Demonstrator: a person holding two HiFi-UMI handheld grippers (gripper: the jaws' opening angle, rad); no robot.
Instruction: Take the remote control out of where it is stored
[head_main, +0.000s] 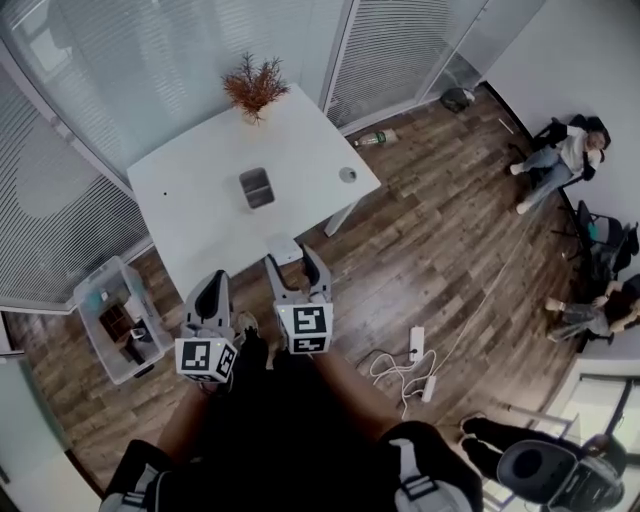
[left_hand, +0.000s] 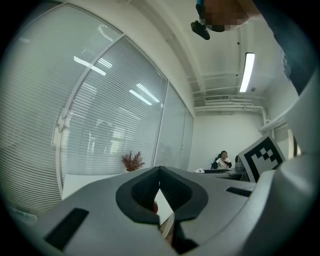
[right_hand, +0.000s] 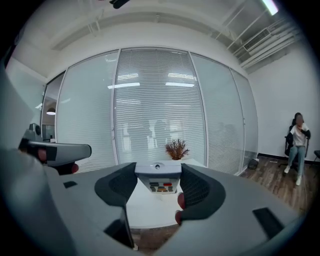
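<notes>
Right gripper (right_hand: 158, 171): clamped on the remote control (right_hand: 159, 181) — buttons only show in right gripper view
Where: mid head view, by the table (head_main: 200, 195)'s near edge
Left gripper (left_hand: 160, 170): jaws pressed together, empty

- remote control (right_hand: 158, 186): only the end w/ a few button rows shows btwn right gripper (right_hand: 158, 172) jaws, rest behind the pads
- left gripper (left_hand: 160, 170): own body blocks lower half of its view; reddish speck behind the closed jaws, can't ID
- clear bin (head_main: 88, 305): contents too small to tell
- small round thing (head_main: 347, 174) on table (head_main: 200, 200): unclear what
</notes>
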